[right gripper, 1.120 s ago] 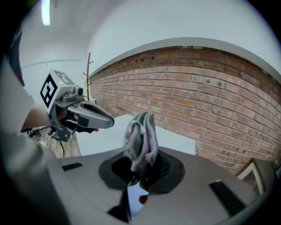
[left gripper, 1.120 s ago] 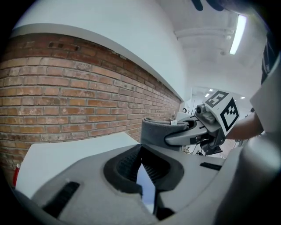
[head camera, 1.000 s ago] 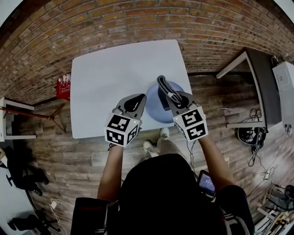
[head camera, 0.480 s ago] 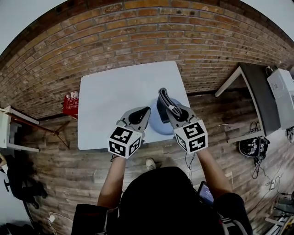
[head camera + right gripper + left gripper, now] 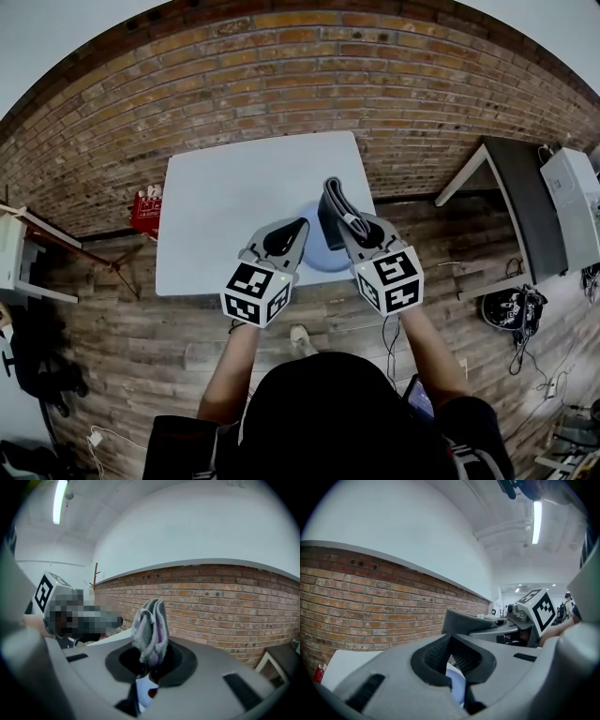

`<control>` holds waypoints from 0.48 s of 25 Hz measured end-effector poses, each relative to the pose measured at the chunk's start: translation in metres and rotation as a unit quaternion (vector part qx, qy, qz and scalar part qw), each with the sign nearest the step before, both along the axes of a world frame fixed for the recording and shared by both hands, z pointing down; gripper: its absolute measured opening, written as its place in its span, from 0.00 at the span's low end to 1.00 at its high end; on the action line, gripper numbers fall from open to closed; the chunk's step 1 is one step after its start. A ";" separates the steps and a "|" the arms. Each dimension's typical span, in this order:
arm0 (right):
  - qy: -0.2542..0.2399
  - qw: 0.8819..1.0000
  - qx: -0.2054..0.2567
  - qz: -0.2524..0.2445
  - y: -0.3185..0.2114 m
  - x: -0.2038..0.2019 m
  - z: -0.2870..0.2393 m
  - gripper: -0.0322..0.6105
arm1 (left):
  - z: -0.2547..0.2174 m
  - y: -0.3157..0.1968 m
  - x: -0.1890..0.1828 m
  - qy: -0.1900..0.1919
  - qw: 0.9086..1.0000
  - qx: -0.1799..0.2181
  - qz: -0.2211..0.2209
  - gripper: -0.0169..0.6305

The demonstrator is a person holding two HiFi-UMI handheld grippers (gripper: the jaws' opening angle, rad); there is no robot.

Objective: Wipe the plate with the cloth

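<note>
**A:** What are the jaws doing?

**B:** The right gripper (image 5: 150,663) has its jaws clamped on a folded grey cloth (image 5: 150,627), which stands up out of them. The left gripper (image 5: 451,660) has its jaws pressed together, with nothing between them.

**A:** And the plate?

**B:** The blue plate (image 5: 323,255) lies below the two sets of jaws, partly hidden under the right one. It sits at the near edge of a white table (image 5: 234,197).

**A:** What has changed in the last second?

**B:** Both grippers have kept their pose, but the table and plate now look smaller and further off — the head has drawn back. Both gripper views point up at wall and ceiling. The cloth seems to be held clear of the plate, so I judge no wiping stroke is under way.

**A:** Any writing?

**B:** None readable. The marker cubes (image 5: 253,291) carry only black-and-white squares. Far left of the left jaws, a red box (image 5: 145,213) has pale marks — too small to read.
</note>
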State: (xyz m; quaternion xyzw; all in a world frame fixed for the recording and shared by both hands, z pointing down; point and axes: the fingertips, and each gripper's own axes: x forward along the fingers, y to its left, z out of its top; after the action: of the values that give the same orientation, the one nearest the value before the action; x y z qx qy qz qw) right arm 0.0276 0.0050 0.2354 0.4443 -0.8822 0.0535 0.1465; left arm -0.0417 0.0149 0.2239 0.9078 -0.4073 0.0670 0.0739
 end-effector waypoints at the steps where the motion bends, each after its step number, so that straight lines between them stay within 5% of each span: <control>1: -0.001 1.000 0.002 -0.001 0.005 0.003 -0.003 0.13 | -0.003 0.005 0.003 0.003 1.000 0.001 -0.002 0.05; 12: -0.026 1.000 0.016 -0.009 0.061 0.037 -0.020 0.13 | -0.005 0.063 0.024 0.018 0.999 -0.003 -0.036 0.05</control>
State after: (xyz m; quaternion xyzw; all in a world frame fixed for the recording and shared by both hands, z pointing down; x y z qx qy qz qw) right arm 0.0650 0.0659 0.2151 0.4367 -0.8905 0.0496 0.1173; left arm -0.0175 0.0783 0.2190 0.8932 -0.4385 0.0487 0.0862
